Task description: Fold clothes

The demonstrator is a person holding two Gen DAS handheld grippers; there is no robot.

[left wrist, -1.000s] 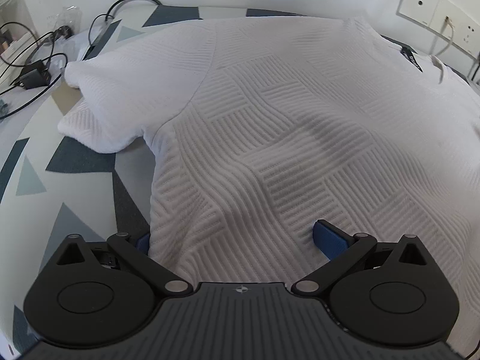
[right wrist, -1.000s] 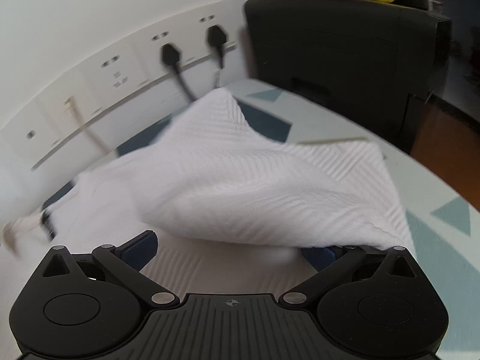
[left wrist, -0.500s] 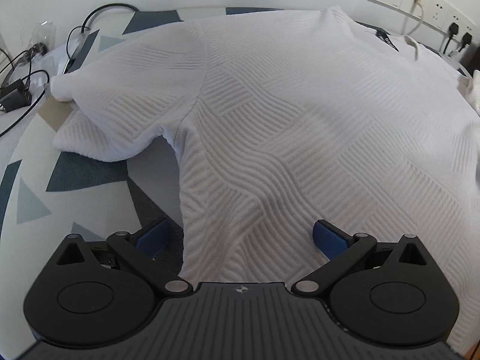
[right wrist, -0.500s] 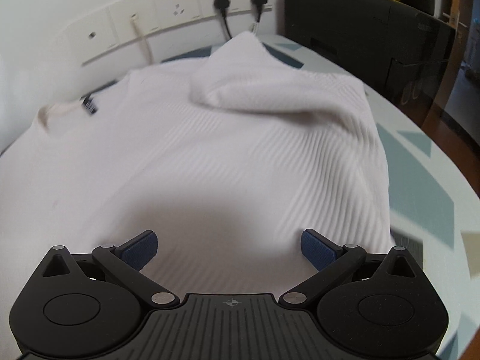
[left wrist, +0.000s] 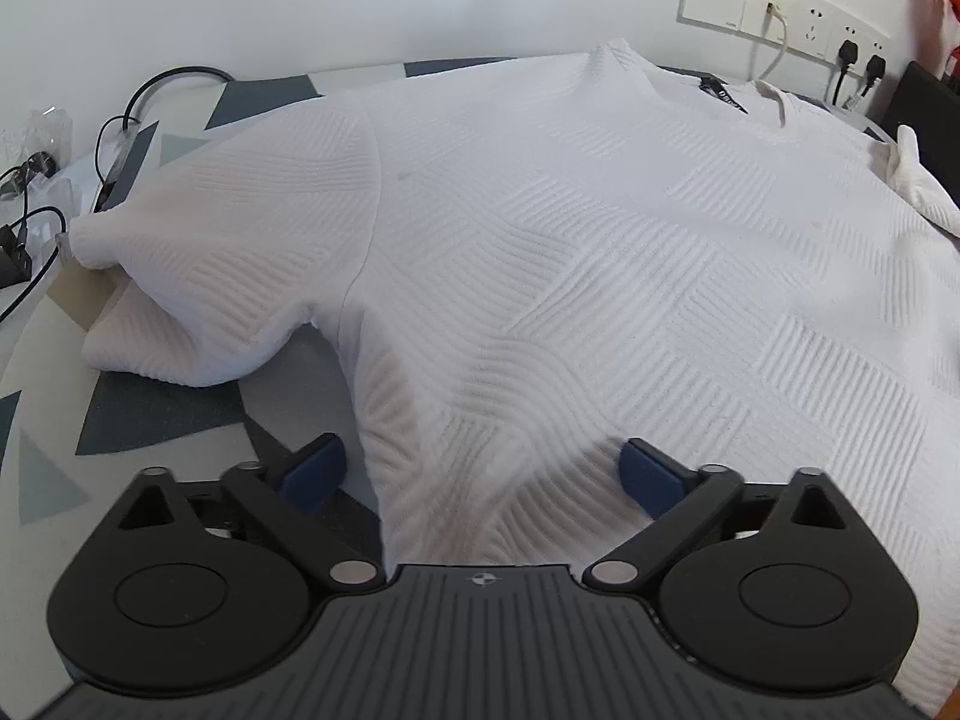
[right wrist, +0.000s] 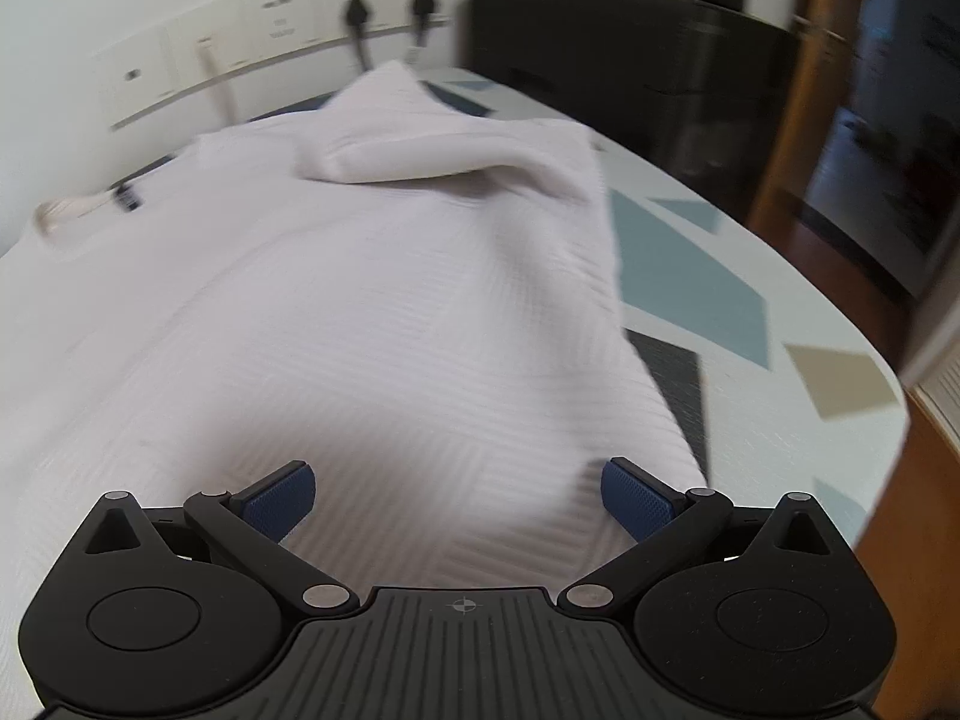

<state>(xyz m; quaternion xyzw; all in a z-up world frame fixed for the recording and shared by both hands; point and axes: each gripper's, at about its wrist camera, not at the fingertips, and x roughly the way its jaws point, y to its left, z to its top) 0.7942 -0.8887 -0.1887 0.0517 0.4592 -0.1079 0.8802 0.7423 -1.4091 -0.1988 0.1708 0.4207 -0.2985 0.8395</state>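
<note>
Spread flat on the patterned table (left wrist: 150, 420): white shirt (left wrist: 600, 300), collar toward the wall sockets (left wrist: 780, 18). Left tool (left wrist: 483, 474) closing from wide, straddling the shirt's side edge below the armpit, pads not yet pressing. Right tool (right wrist: 456, 498) wide, gripping nothing, over the hem side near the folded-in sleeve (right wrist: 444, 150).

Likely to go wrong: pinching only the top layer, leaving the lower one behind; dragging the sleeve (left wrist: 228, 252) onto the cables (left wrist: 36, 228) beyond it. Bare table beside the shirt's right edge, rim close; little room toward the wall.
</note>
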